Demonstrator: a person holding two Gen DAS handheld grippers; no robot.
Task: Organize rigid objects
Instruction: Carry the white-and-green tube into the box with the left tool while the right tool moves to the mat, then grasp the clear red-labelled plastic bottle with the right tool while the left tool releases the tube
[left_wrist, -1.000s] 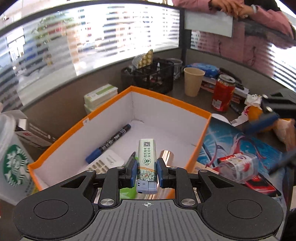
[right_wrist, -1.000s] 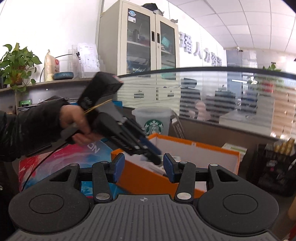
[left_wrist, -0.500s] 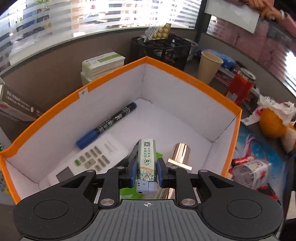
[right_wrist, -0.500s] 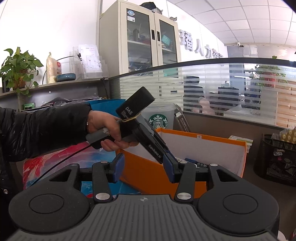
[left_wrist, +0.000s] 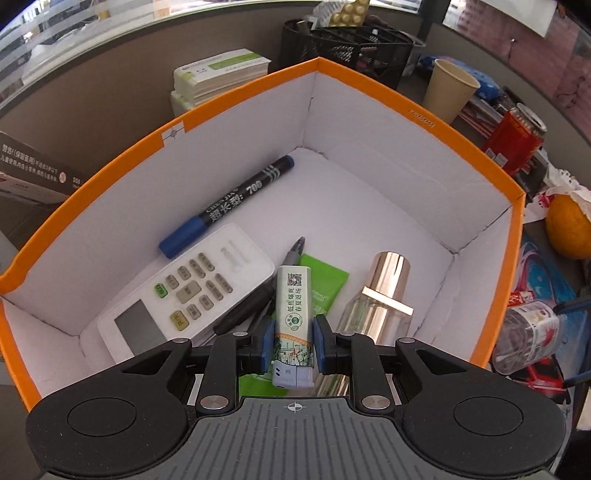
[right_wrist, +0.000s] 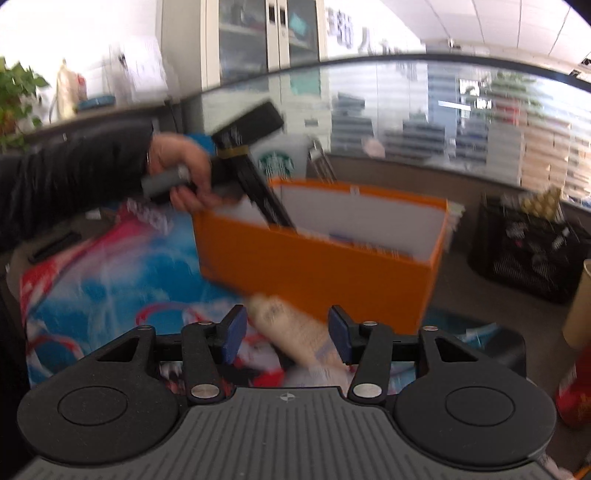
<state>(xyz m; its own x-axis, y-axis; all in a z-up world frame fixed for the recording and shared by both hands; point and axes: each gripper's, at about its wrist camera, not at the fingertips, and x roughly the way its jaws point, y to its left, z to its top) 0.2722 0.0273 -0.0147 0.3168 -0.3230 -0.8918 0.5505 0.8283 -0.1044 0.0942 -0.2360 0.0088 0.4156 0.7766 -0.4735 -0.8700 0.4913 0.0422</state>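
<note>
My left gripper (left_wrist: 291, 345) is shut on a white-and-green lighter (left_wrist: 293, 314) and holds it low inside the orange box (left_wrist: 424, 114). In the box lie a blue marker (left_wrist: 229, 208), a white remote (left_wrist: 184, 295), a green packet (left_wrist: 321, 284), a dark pen (left_wrist: 295, 249) and a gold-capped glass bottle (left_wrist: 380, 295). In the right wrist view, the left gripper (right_wrist: 266, 199) reaches into the orange box (right_wrist: 314, 273). My right gripper (right_wrist: 286, 332) is open above a blurred pale bottle (right_wrist: 291, 332) lying on the mat.
A black mesh basket (left_wrist: 347, 44), paper cup (left_wrist: 448, 90), red can (left_wrist: 517, 140), orange fruit (left_wrist: 569, 229) and clear plastic bottle (left_wrist: 528, 336) stand around the box. Stacked white boxes (left_wrist: 218, 77) sit behind it. A colourful mat (right_wrist: 110, 280) covers the desk.
My left gripper has moved forward and down into the orange box with the lighter. My right gripper has dipped down toward the mat, over the pale bottle.
</note>
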